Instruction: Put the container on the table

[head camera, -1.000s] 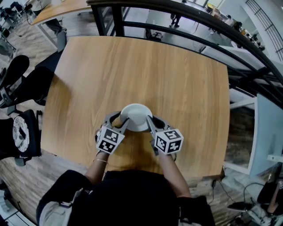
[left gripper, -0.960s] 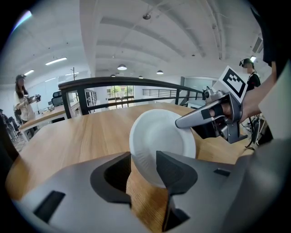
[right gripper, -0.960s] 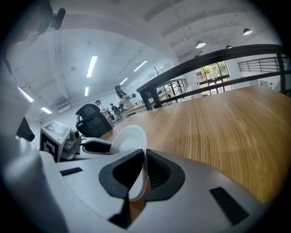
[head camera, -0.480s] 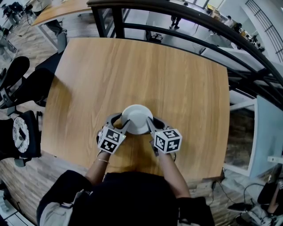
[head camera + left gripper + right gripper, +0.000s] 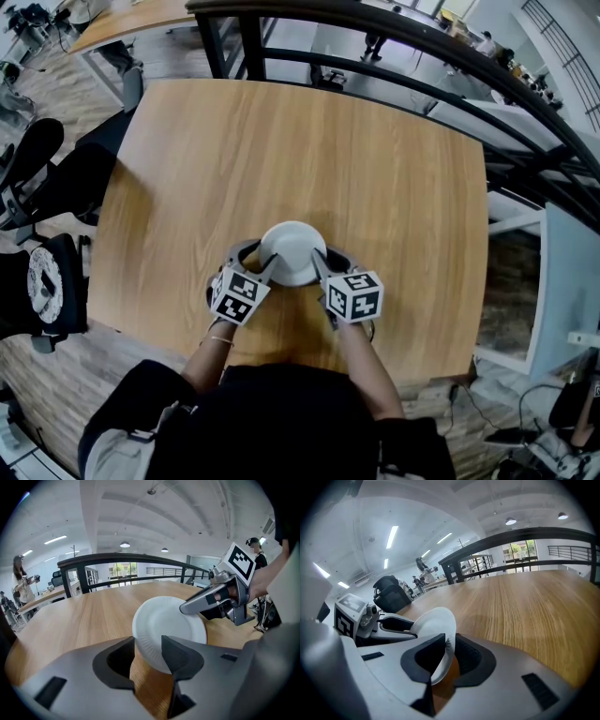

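Both grippers flank the white container (image 5: 291,251), low in mid-frame, which we judge already set down on the table (image 5: 375,159). The left gripper (image 5: 261,266) gapes wide around its rim. The right gripper (image 5: 319,267), still narrow, has just been opening off that rim, so only pulling away remains.

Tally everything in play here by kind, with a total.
White paper bowl: 1
Wooden table: 1
Tools: 2 (left tool, open; right tool, jaws have just been opening round the bowl's rim)
Total: 4
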`<state>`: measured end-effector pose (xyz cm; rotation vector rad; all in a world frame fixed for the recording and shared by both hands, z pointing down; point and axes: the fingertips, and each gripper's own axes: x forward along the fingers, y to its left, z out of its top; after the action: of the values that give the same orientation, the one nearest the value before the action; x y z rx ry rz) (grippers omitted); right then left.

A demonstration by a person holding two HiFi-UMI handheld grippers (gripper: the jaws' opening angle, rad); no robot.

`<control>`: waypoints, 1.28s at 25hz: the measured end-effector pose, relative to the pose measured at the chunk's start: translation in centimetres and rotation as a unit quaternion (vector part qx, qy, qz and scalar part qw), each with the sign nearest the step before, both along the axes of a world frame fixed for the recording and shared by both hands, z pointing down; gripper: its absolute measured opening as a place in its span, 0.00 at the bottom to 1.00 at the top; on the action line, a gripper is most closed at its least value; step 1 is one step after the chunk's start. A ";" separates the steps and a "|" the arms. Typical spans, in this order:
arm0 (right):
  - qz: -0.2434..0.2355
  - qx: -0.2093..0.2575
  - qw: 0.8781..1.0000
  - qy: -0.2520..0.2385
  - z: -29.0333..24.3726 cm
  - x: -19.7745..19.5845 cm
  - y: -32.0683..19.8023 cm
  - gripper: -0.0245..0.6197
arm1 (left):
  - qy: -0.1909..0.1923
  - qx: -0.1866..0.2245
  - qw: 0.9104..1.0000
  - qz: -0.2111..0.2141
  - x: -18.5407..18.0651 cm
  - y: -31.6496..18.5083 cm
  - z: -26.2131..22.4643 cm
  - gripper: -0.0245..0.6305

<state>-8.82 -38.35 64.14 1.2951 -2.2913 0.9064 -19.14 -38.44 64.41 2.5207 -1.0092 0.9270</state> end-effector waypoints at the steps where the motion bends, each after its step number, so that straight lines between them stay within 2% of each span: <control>1: -0.002 0.000 1.000 0.005 0.1 0.1 0.0 0.12 | 0.000 0.000 1.000 0.000 0.1 0.0 0.0 0.30; 4: -0.008 -0.007 1.000 0.016 0.6 0.1 0.2 0.19 | -0.003 -0.001 1.000 0.001 0.2 0.0 0.3 0.30; 8: -0.009 -0.009 0.999 0.031 1.1 0.0 0.3 0.23 | -0.010 0.001 1.000 0.006 0.2 0.0 0.4 0.30; 19: -0.021 -0.001 0.998 0.067 1.1 0.2 0.4 0.25 | -0.041 0.022 0.999 0.017 0.3 0.1 0.2 0.31; 32: -0.018 0.003 0.997 0.080 1.4 0.4 0.3 0.27 | -0.055 0.019 0.998 0.019 0.1 0.1 1.0 0.32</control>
<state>-8.47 -38.08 65.50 1.2764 -2.1872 0.7568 -19.00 -38.36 65.39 2.5514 -1.0231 1.0788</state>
